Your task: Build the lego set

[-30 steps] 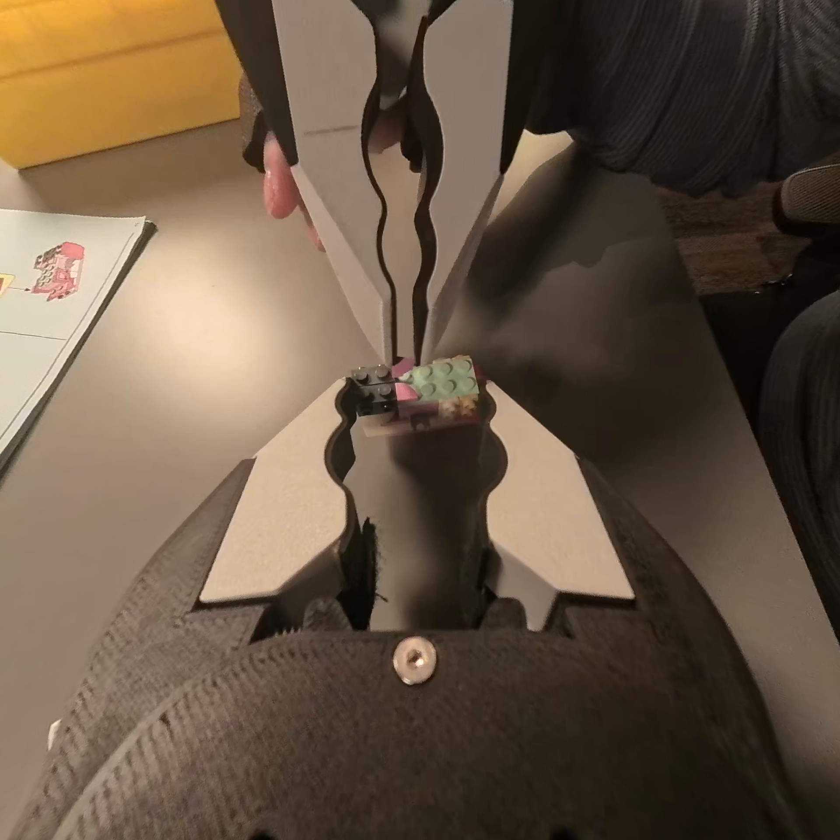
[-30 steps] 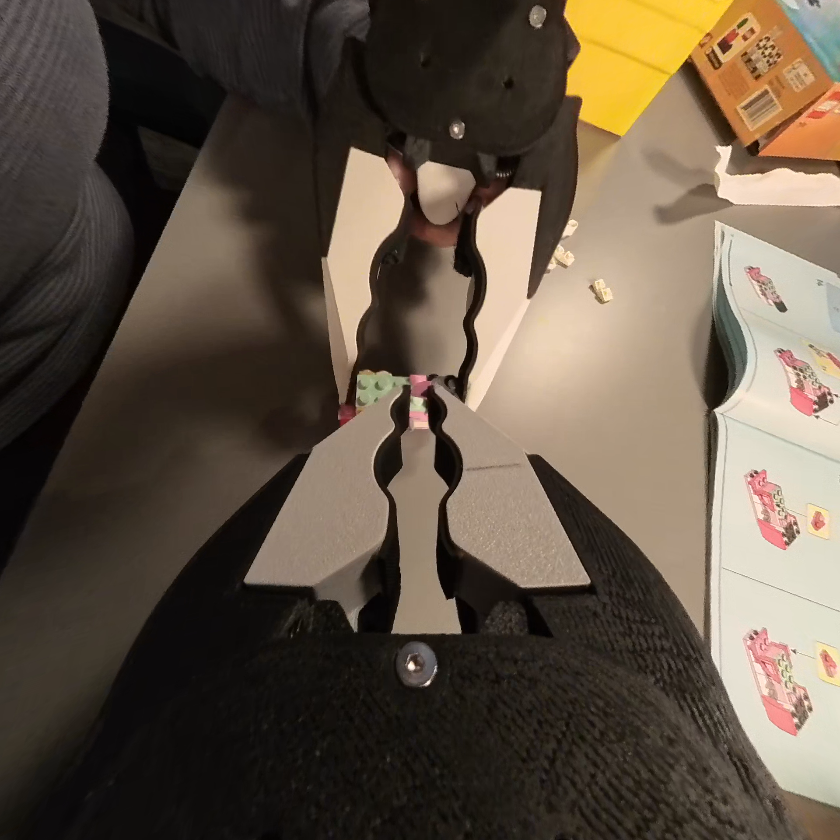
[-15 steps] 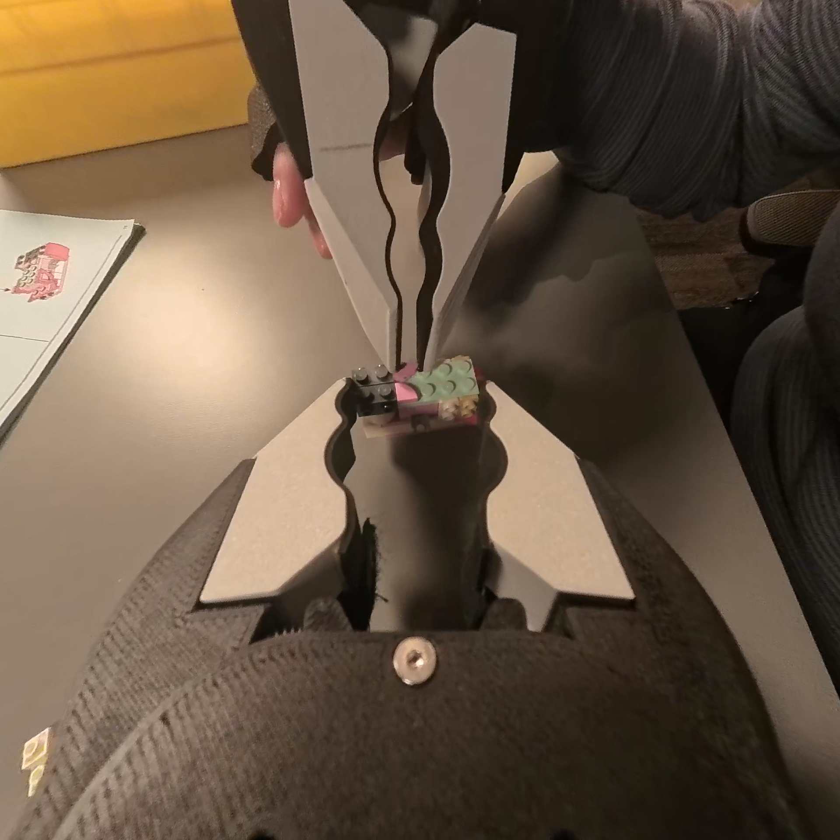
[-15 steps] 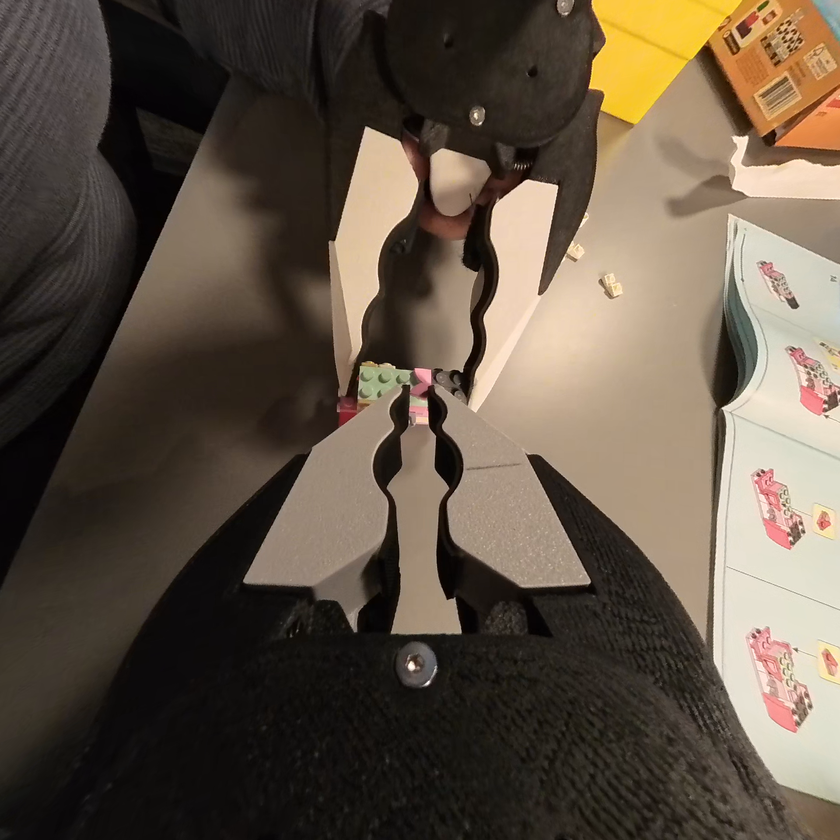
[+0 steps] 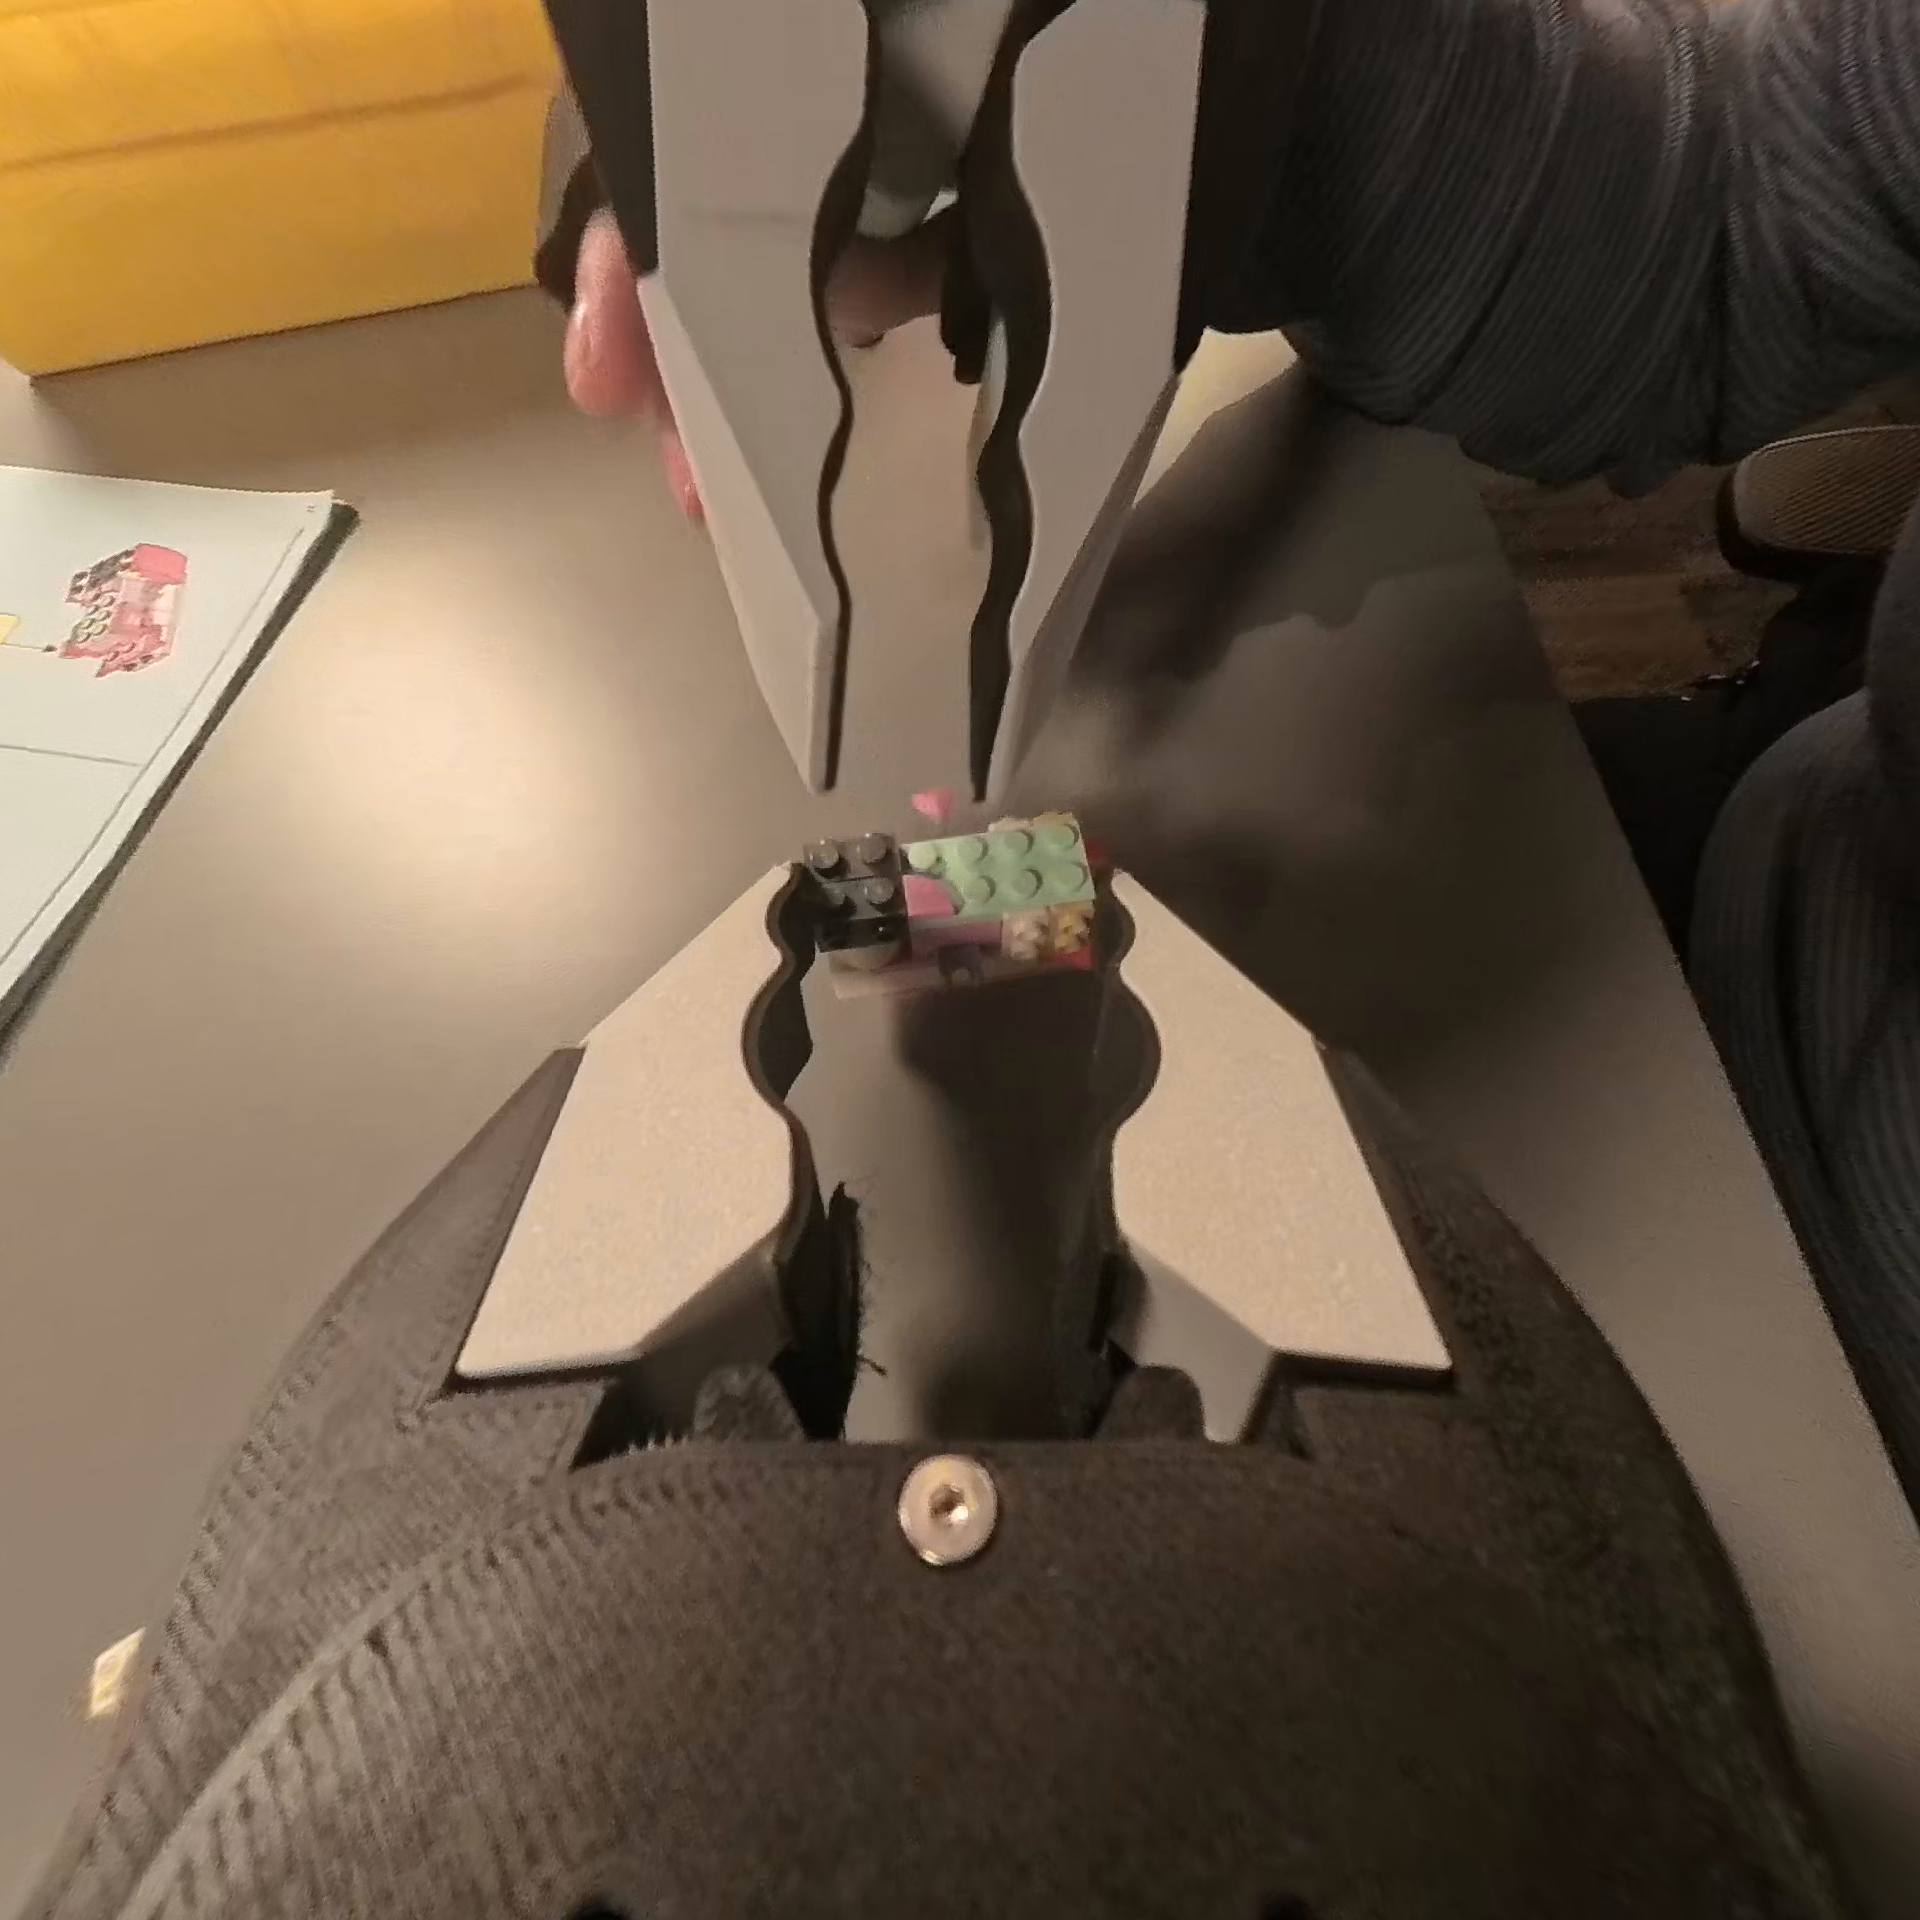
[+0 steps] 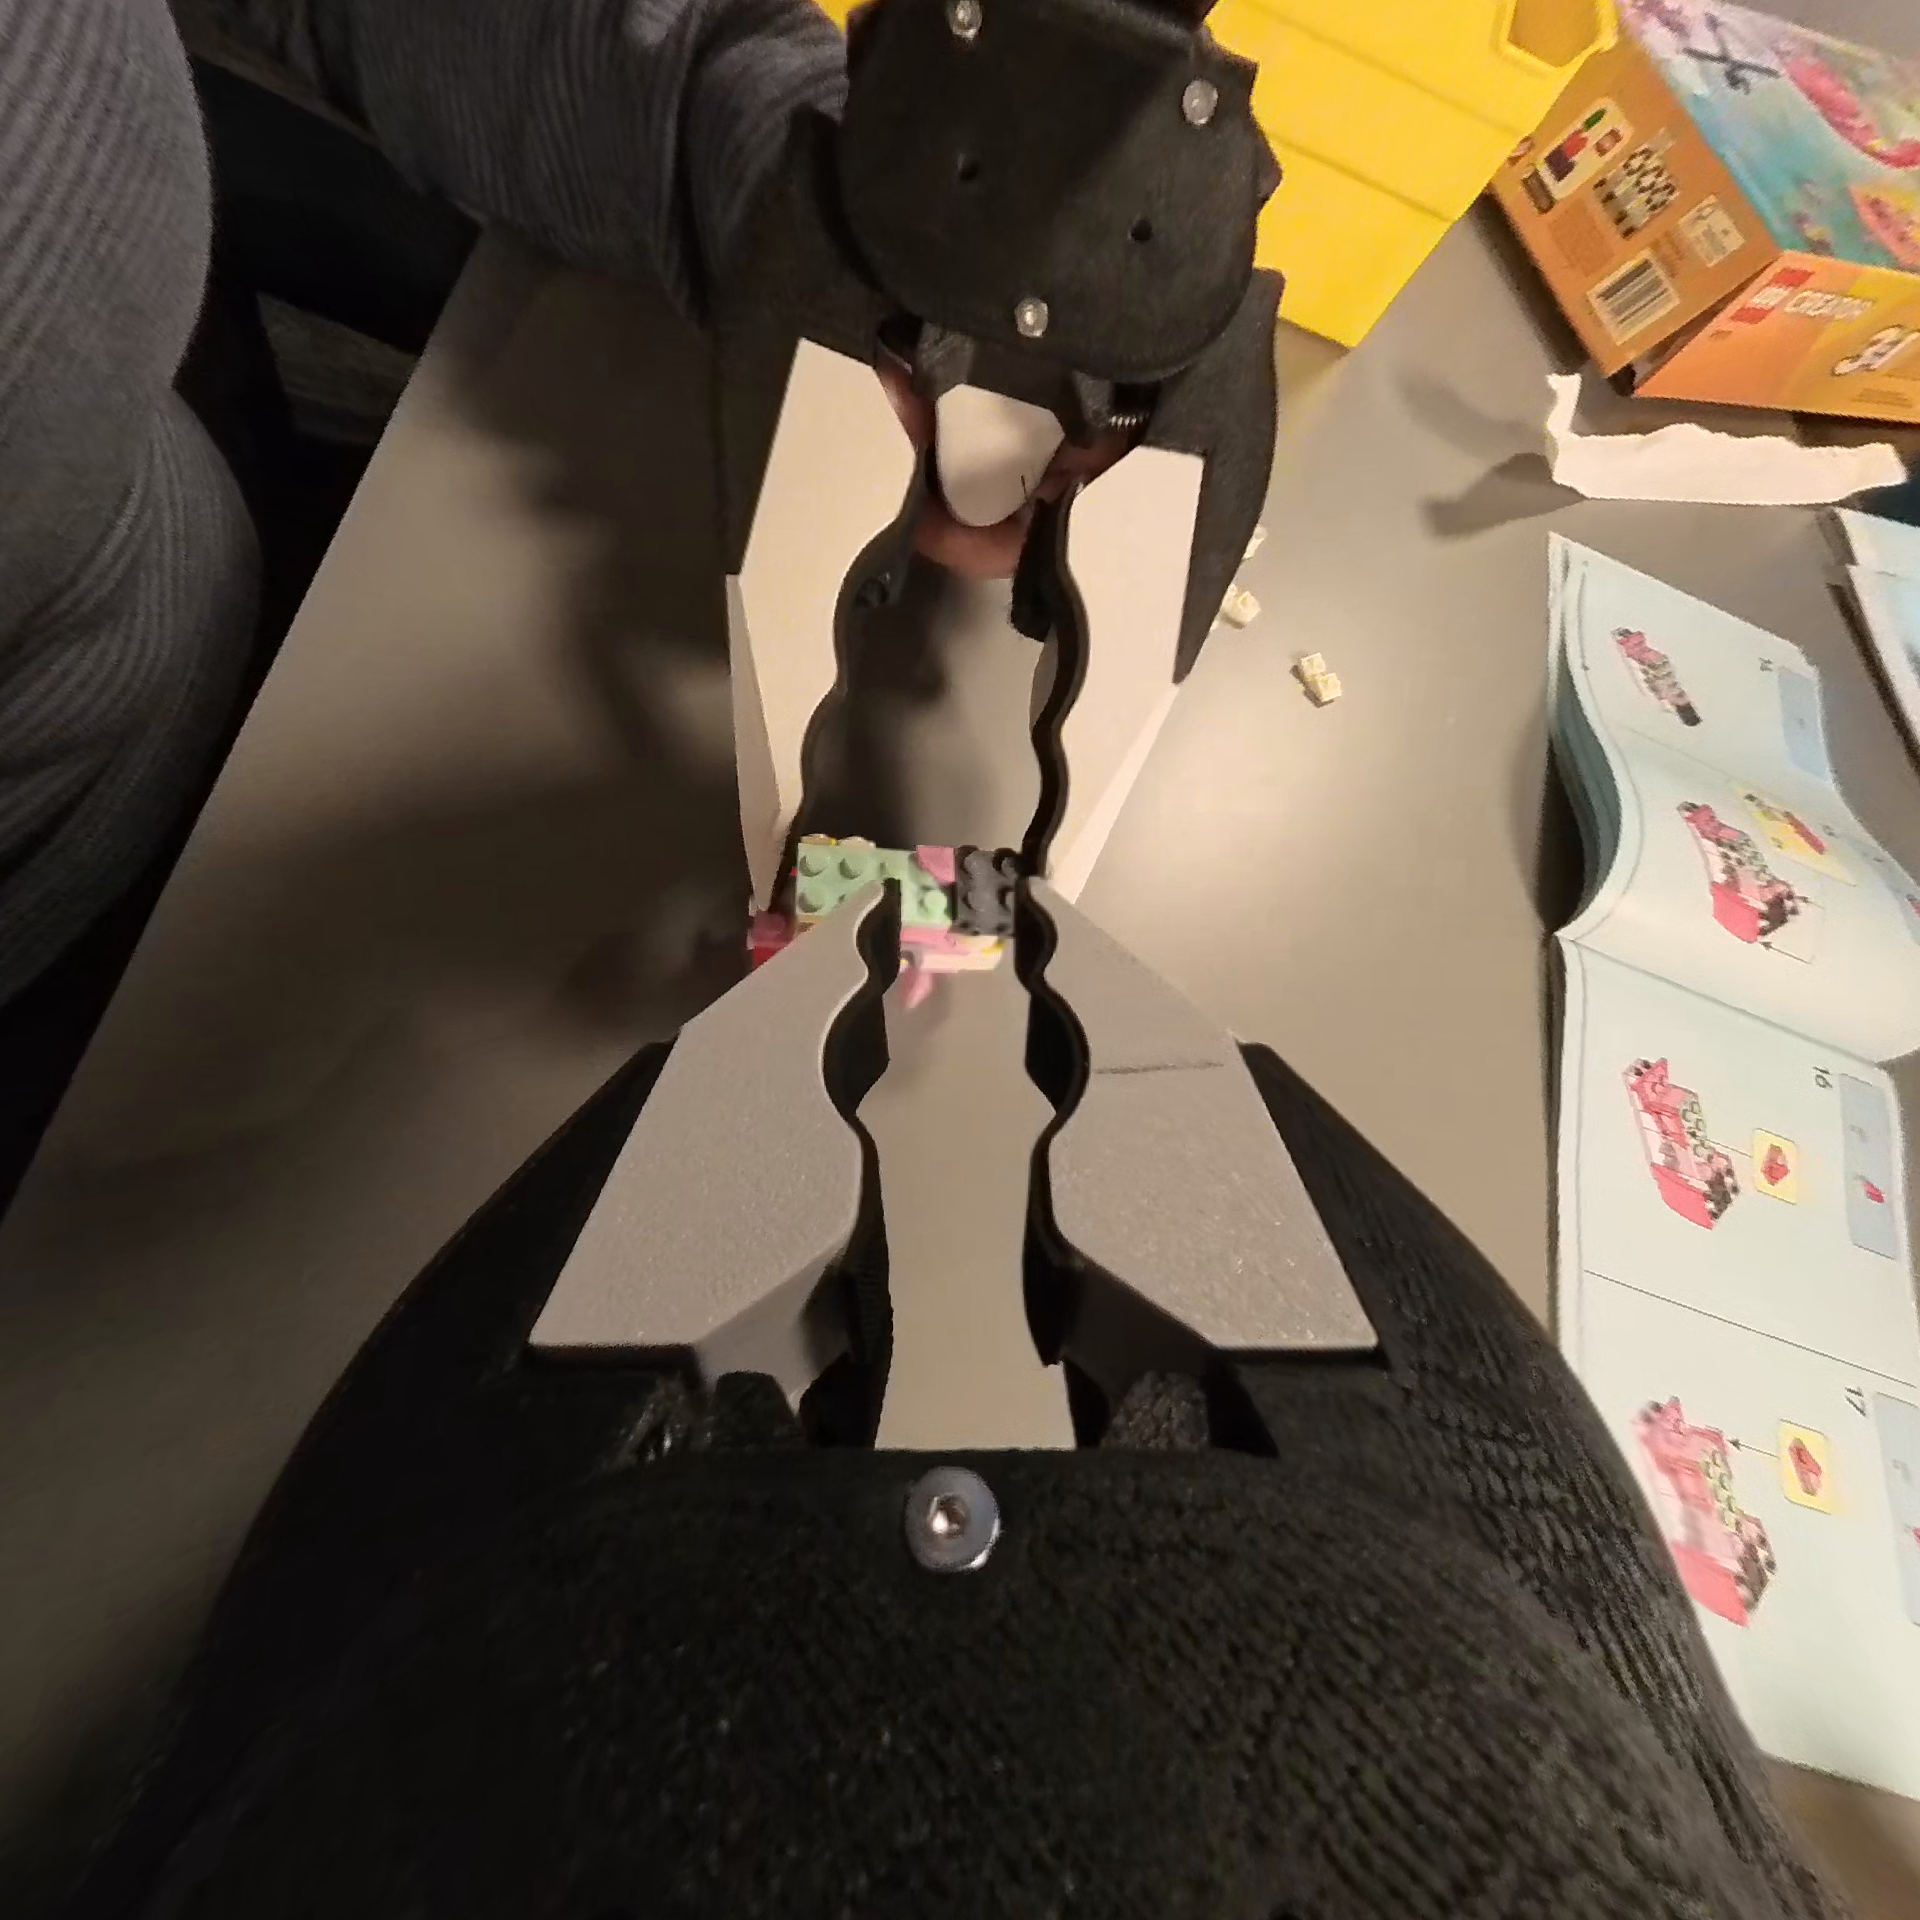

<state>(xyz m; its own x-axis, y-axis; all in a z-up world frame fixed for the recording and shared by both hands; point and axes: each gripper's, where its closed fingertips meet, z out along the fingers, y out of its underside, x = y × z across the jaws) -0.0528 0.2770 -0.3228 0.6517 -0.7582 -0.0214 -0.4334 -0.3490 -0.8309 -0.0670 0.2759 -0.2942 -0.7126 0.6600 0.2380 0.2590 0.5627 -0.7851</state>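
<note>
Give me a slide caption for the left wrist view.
Left hand-held gripper clamps a small brick model; right hand-held gripper hovers open beyond it.

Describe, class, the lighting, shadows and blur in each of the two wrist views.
Left wrist view: warm, dim light; a dark shadow spreads over the table right of the brick model, which is slightly soft. Right wrist view: a heavy shadow lies left of the model; the instruction booklet is motion-blurred and bent by the wide lens.

Your left gripper [image 5: 951, 914] holds the small brick model [image 5: 961, 909] over the table [image 5: 364, 935]; right gripper [image 5: 902, 795] opposite; booklet [image 6: 1714, 1039] to your right.
</note>
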